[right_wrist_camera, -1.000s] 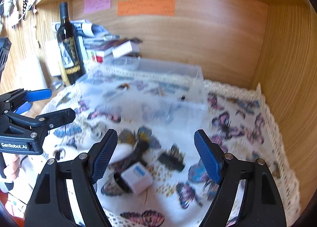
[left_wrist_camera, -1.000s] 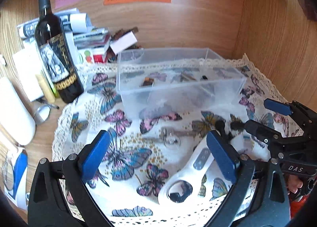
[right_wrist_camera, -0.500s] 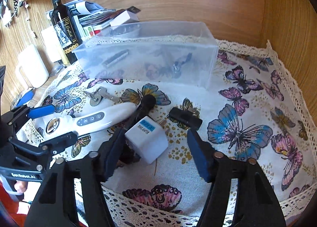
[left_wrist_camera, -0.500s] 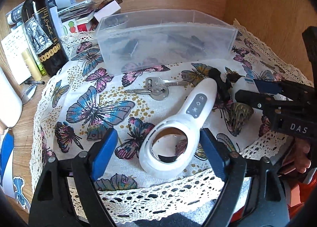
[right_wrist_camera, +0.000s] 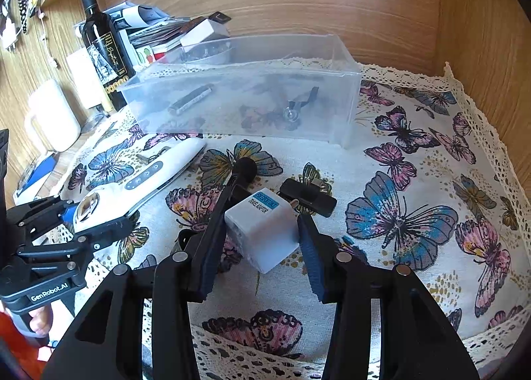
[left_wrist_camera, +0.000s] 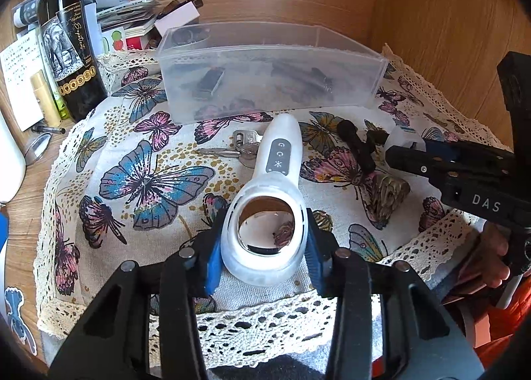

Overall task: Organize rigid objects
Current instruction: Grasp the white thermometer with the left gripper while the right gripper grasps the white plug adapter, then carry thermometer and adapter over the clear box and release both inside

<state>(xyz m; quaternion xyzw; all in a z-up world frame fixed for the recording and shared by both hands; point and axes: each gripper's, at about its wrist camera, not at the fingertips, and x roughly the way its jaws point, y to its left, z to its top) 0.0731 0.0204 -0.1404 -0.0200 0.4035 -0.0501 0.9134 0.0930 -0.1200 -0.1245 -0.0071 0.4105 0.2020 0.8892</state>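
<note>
A white handheld magnifier [left_wrist_camera: 278, 160] lies on the butterfly cloth [left_wrist_camera: 146, 180], its round head nearest me. My left gripper [left_wrist_camera: 264, 257] is closing on that head, and both blue pads touch its sides. A white travel adapter cube [right_wrist_camera: 262, 230] sits between the pads of my right gripper [right_wrist_camera: 260, 250], whose jaws are also closing and rest against the cube. Behind them stands a clear plastic box [left_wrist_camera: 265, 47] with a few small dark items inside. In the right wrist view the left gripper [right_wrist_camera: 69, 214] shows at the left, on the magnifier [right_wrist_camera: 146, 177].
Keys [left_wrist_camera: 244, 147], a black stick-shaped item [left_wrist_camera: 356, 147] and a brownish ribbed object [left_wrist_camera: 388, 190] lie on the cloth. A black clip [right_wrist_camera: 307, 197] sits beyond the adapter. A wine bottle [left_wrist_camera: 69, 47], papers and a white mug [right_wrist_camera: 53, 114] crowd the left. Wooden walls close the back and right.
Both grippers have come down to the cloth and narrowed their jaws. The left now hugs the magnifier's head, and the right now hugs the adapter cube.
</note>
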